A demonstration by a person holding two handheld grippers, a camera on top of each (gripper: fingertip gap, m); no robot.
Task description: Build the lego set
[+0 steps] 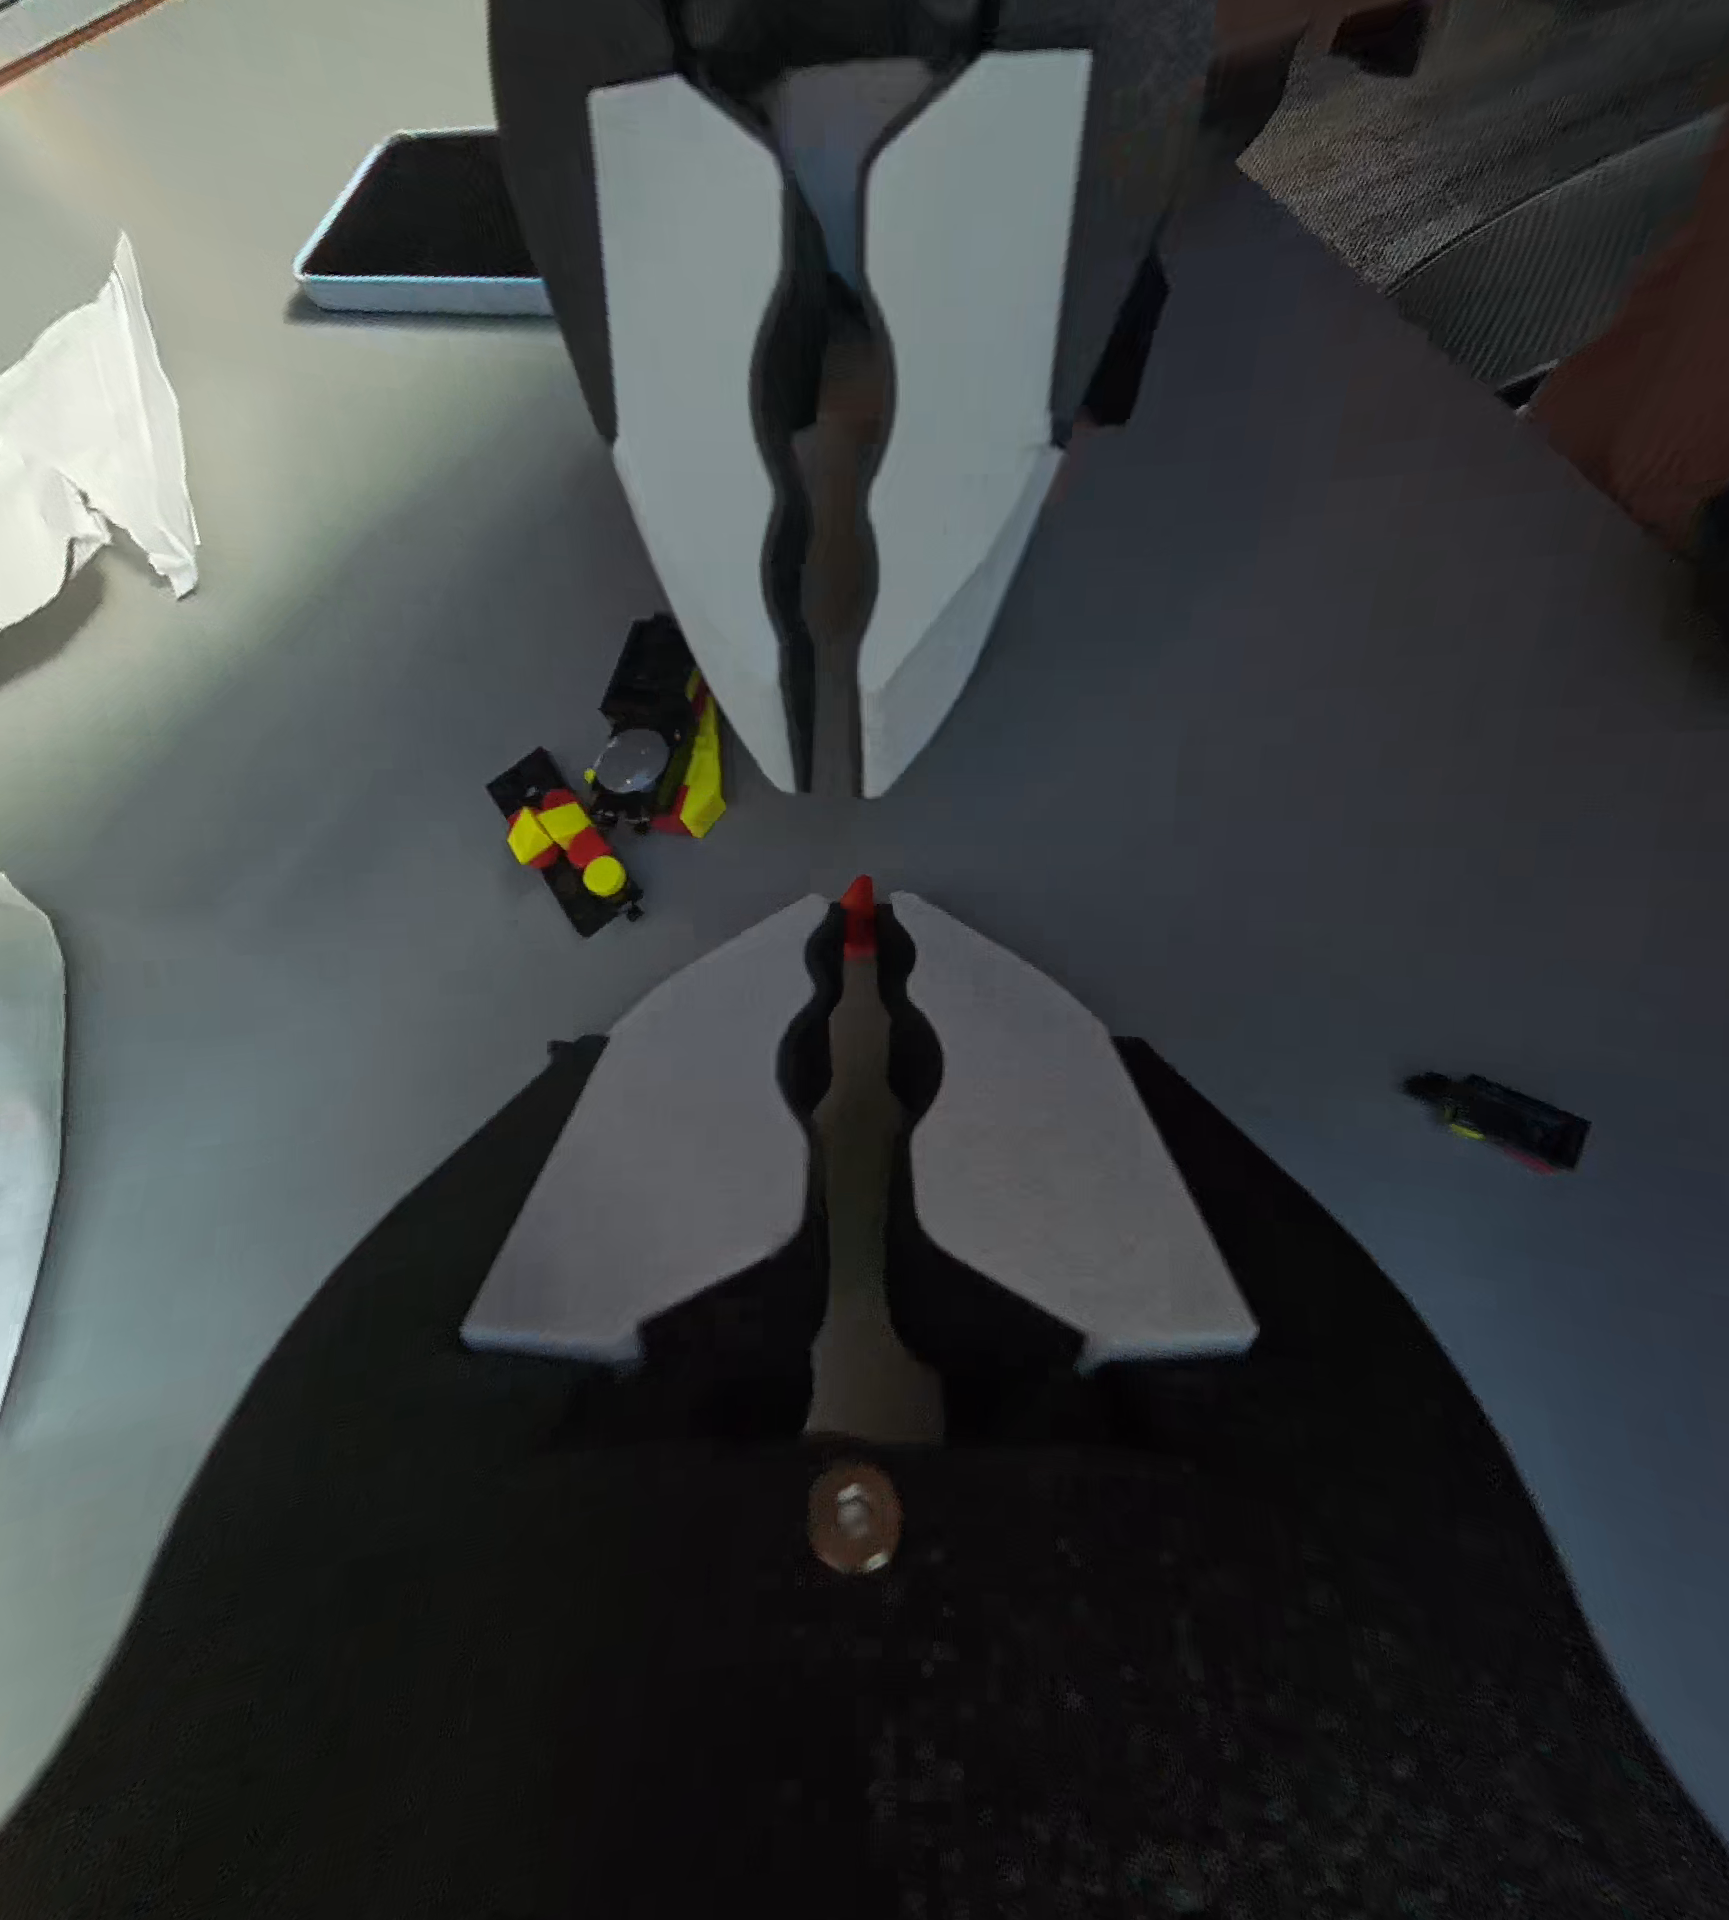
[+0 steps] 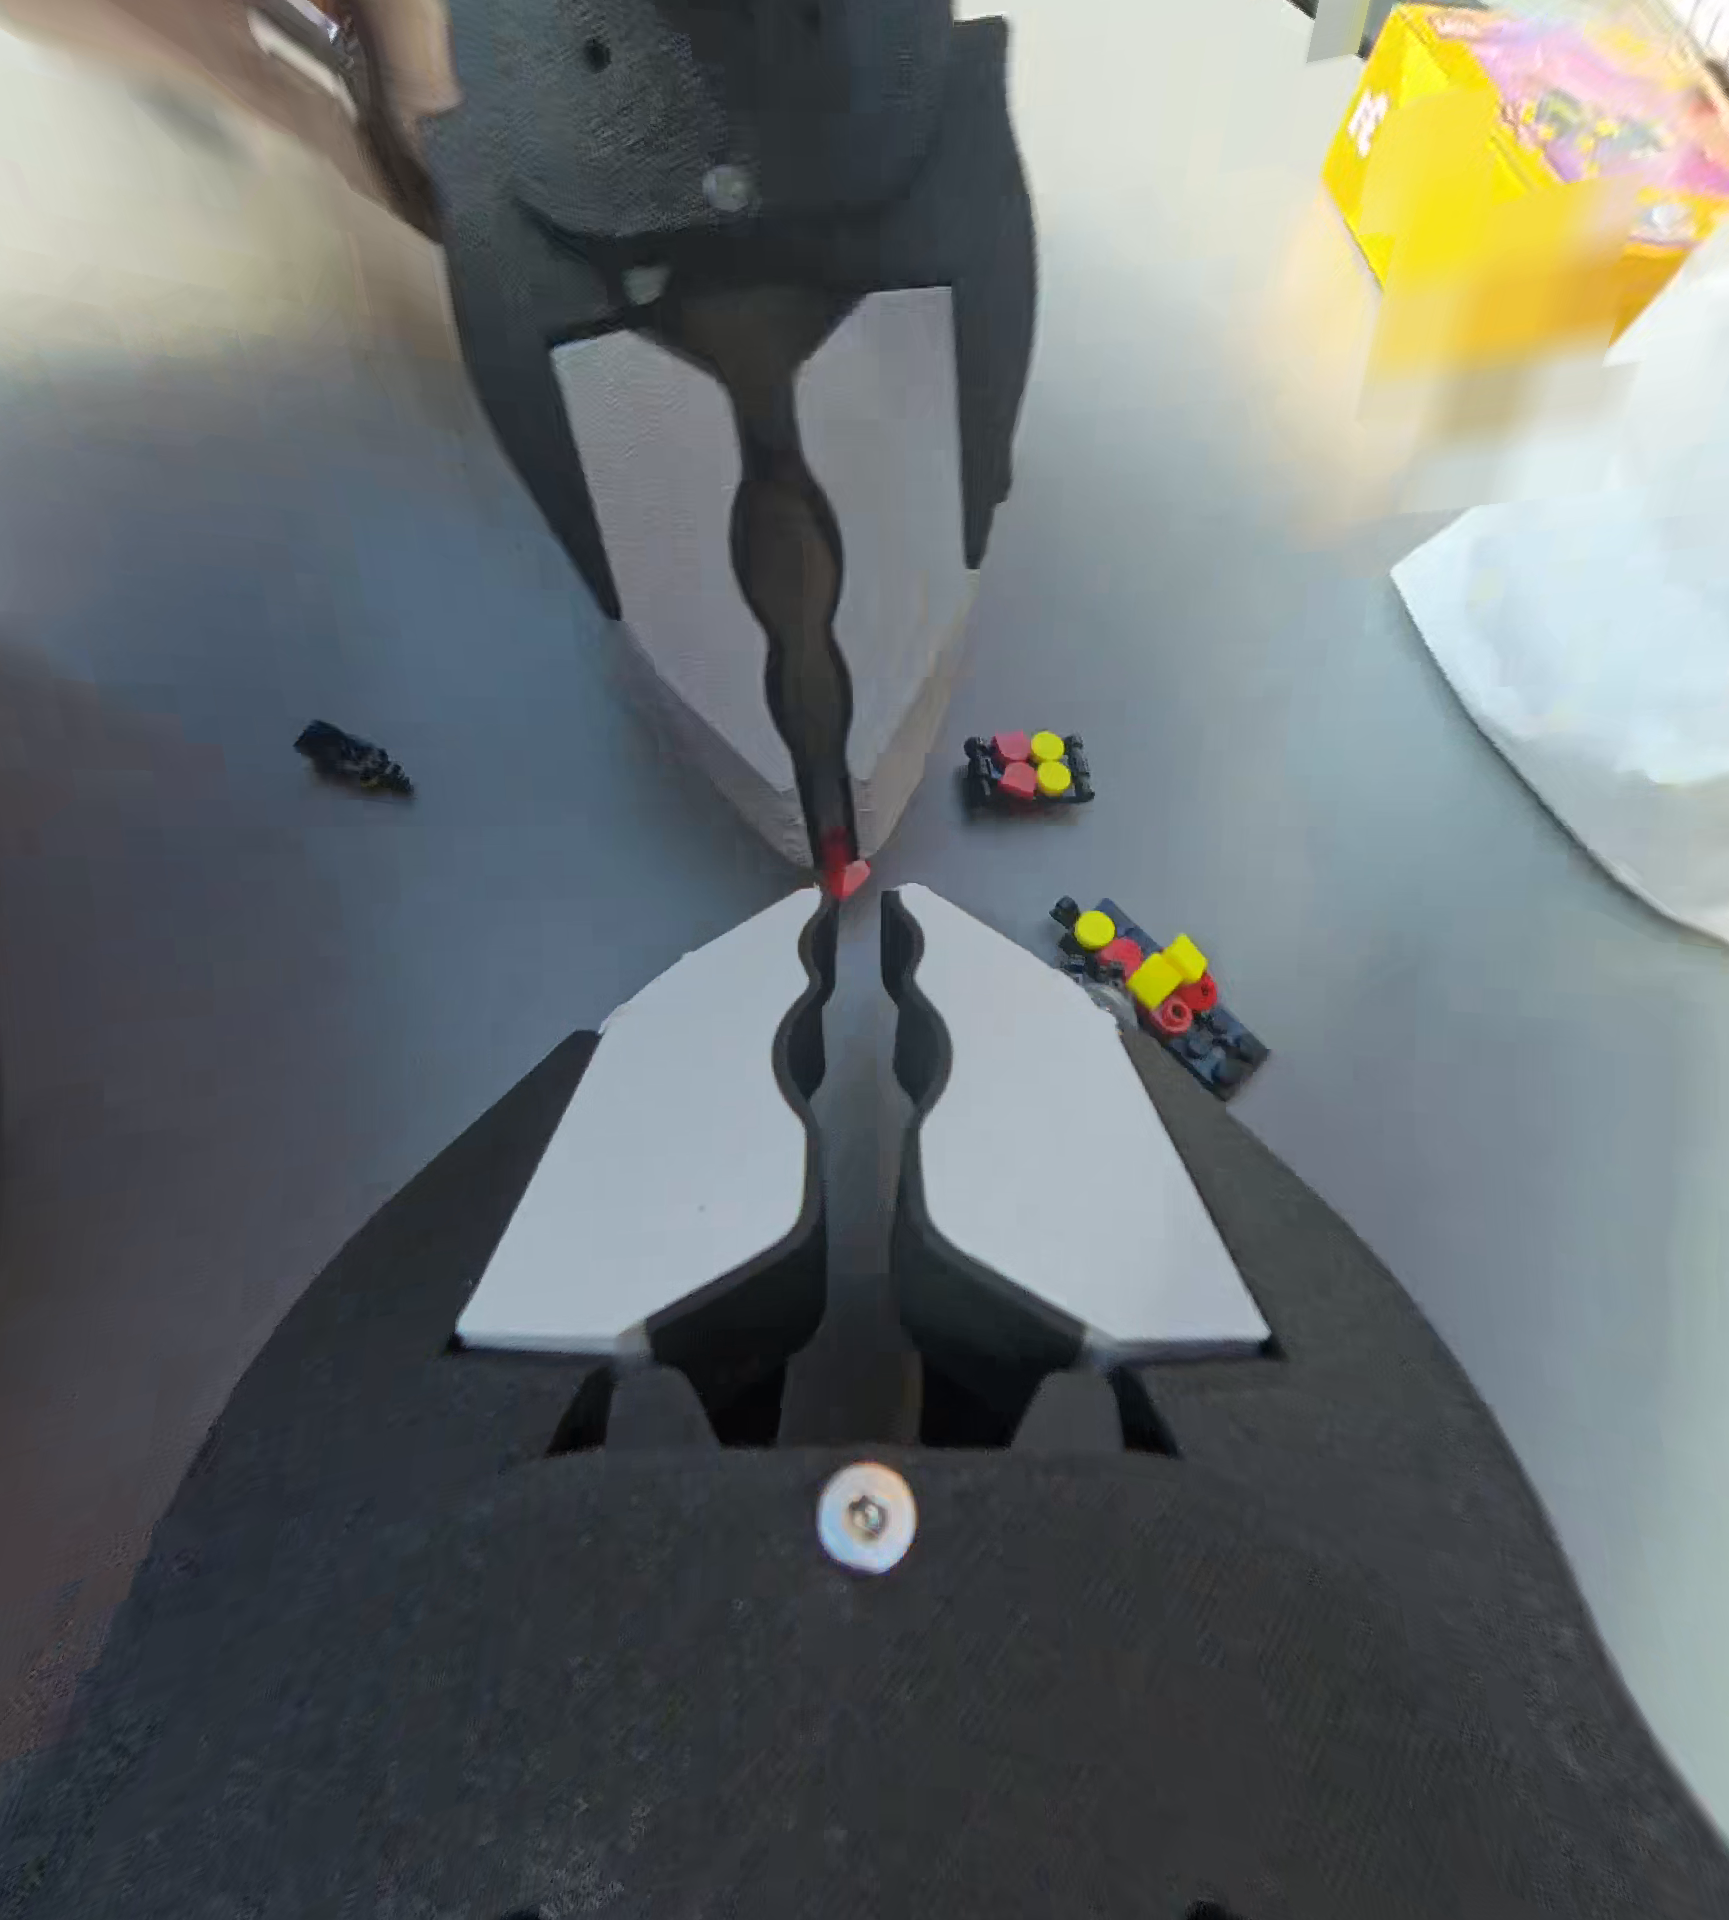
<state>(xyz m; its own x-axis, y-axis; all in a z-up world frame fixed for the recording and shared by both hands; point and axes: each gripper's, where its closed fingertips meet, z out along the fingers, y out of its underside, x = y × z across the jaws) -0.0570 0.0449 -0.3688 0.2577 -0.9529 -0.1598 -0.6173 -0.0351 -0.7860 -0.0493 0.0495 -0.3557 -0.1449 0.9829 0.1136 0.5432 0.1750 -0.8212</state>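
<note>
My left gripper [image 1: 855, 902] is shut on a small red pointed lego piece [image 1: 857, 914]. It hangs above the grey table [image 1: 1255, 831]. My right gripper [image 1: 829, 792] faces it tip to tip, a short gap away. In the right wrist view my right gripper [image 2: 858, 896] has its jaws narrowly parted and empty. The red piece [image 2: 844, 875] in the left gripper [image 2: 839, 852] is just past the right gripper's left fingertip [image 2: 808, 904]. A dark plate with yellow and red pieces [image 1: 569, 842] [image 2: 1156, 987] lies on the table. A second small assembly [image 1: 657, 748] [image 2: 1031, 769] lies beside it.
A small black lego piece [image 1: 1499, 1122] [image 2: 351, 758] lies apart on the other side of the grippers. Torn white paper [image 1: 39, 436], a white bag [image 2: 1649, 675], a device in a light blue case [image 1: 424, 223] and a yellow box [image 2: 1504, 156] lie around the edges. The tips of both grippers are at nearly the same place.
</note>
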